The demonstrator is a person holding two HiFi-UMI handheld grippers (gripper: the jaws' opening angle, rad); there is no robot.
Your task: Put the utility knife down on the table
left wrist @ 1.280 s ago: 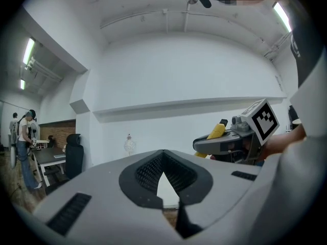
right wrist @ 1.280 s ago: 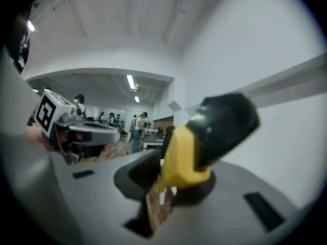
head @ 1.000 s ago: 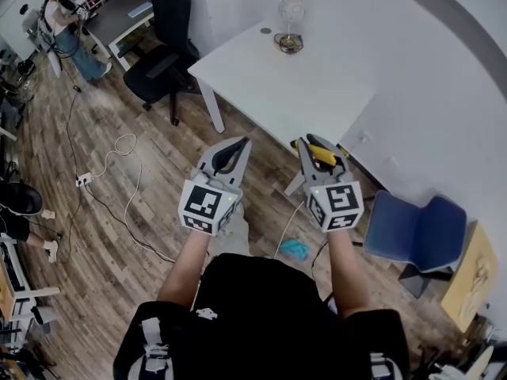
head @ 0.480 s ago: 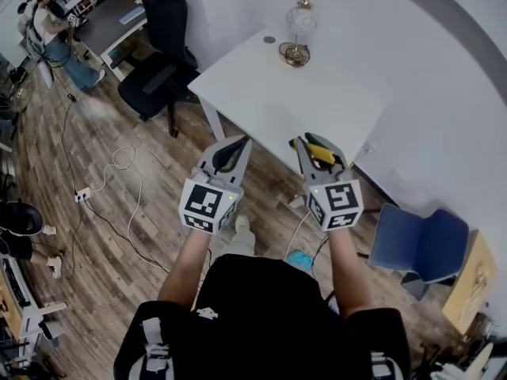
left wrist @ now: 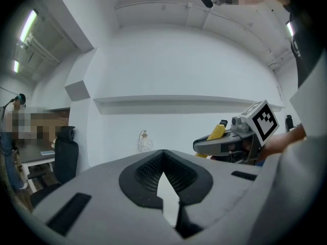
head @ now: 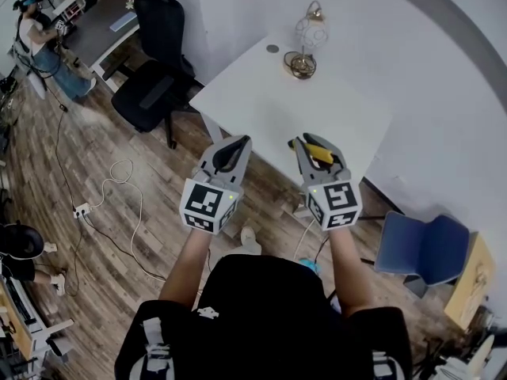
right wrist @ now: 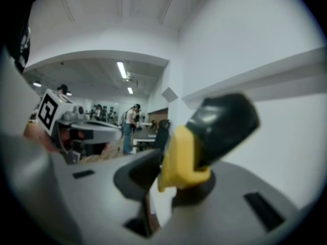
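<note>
My right gripper (head: 314,150) is shut on a yellow and black utility knife (head: 319,153), held in the air over the near edge of the white table (head: 333,113). In the right gripper view the utility knife (right wrist: 204,142) sticks up between the jaws, yellow body below, black end above. My left gripper (head: 230,153) is shut with nothing in it, level with the right one and just off the table's near corner. From the left gripper view, the right gripper (left wrist: 225,144) shows with the knife's yellow tip (left wrist: 216,132) poking out.
A wire-globe lamp (head: 307,42) on a round base stands at the table's far side, with a small dark disc (head: 272,49) near it. A black office chair (head: 154,62) is left of the table, a blue chair (head: 420,248) to its right. Cables (head: 119,188) lie on the wooden floor.
The table has drawn a little closer and lower in the head view as the person steps toward it. Both grippers keep their pose, the knife still held.
</note>
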